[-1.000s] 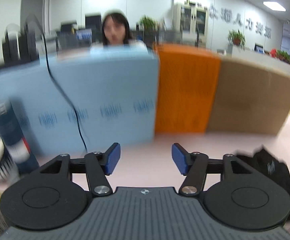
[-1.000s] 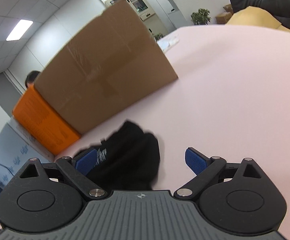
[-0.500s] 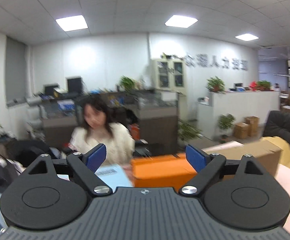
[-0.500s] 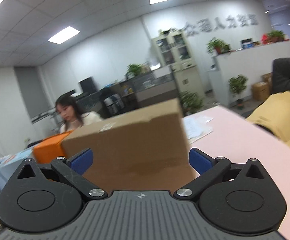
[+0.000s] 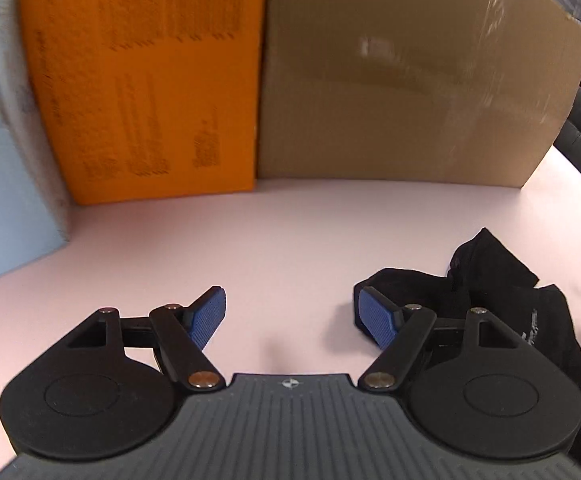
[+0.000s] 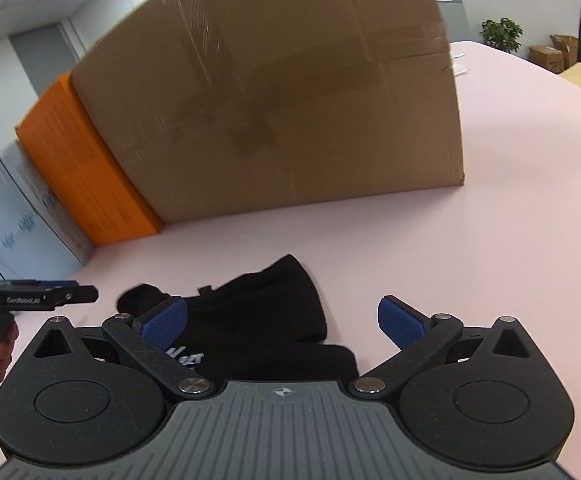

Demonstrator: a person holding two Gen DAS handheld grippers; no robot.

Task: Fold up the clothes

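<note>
A crumpled black garment (image 5: 502,304) with white lettering lies on the pink table (image 5: 290,240). In the left wrist view it is at the lower right, partly behind my gripper's right finger. My left gripper (image 5: 294,320) is open and empty, just left of the garment. In the right wrist view the garment (image 6: 250,320) lies between and under the blue pads. My right gripper (image 6: 284,322) is open and empty, low over the garment. The left gripper also shows in the right wrist view (image 6: 34,298), at the far left.
Three boxes stand in a row along the back of the table: a light blue one (image 5: 6,184), an orange one (image 5: 150,80) and a brown cardboard one (image 5: 410,72). The pink table (image 6: 510,208) stretches on to the right of the cardboard box (image 6: 282,92).
Half a second ago both cameras pointed up at the office. Both grippers have since tipped down to the table and now sit low beside and over the black garment. Both stay open.
</note>
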